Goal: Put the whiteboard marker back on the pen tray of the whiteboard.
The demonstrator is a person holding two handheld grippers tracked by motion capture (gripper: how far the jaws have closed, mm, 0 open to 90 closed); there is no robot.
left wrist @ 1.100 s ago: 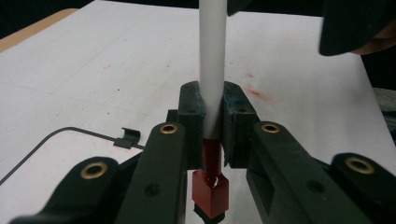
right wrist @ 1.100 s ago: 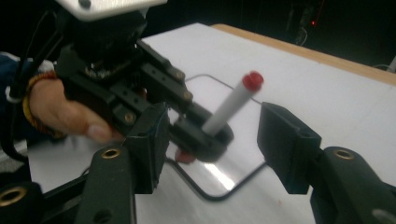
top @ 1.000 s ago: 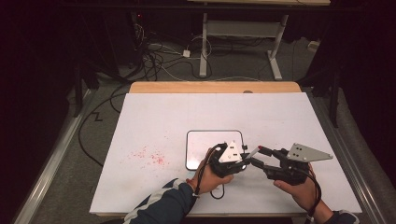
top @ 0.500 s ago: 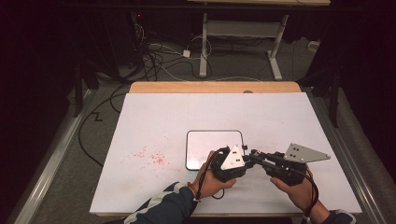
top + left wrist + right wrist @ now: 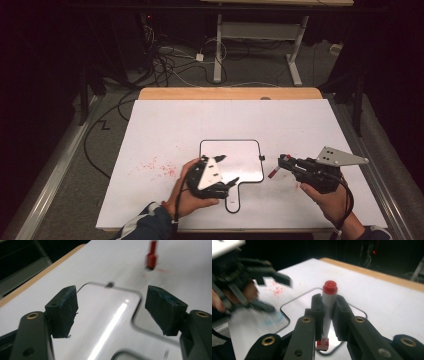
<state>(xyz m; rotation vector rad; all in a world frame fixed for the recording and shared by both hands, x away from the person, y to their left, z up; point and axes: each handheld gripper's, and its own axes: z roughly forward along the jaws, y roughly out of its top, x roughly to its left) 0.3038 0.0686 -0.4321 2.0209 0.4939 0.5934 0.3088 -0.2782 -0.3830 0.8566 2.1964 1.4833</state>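
Marker: a red-capped marker (image 5: 329, 312) was clamped in the right gripper (image 5: 286, 161), at the right of the table, just off the right edge of the small whiteboard (image 5: 250, 155)
Marker's long axis: it ran across the jaws, with the cap end up in the right gripper view and the other end poking out below; in the high view a red end (image 5: 273, 173) stuck out toward the near left
Right gripper: clenched on the marker's pale barrel
Left gripper: the left gripper (image 5: 226, 170) stood released, jaws wide with nothing between them, having just been opening; it sat over the near left part of the whiteboard
Direction from the free claw: the marker lay to the right and a little farther, seen upright and blurred (image 5: 151, 255) beyond the board's rim in the left gripper view
Nearer hand: the right one, which already held it
Likely turning point: any writing meant swinging the marker left, onto the board
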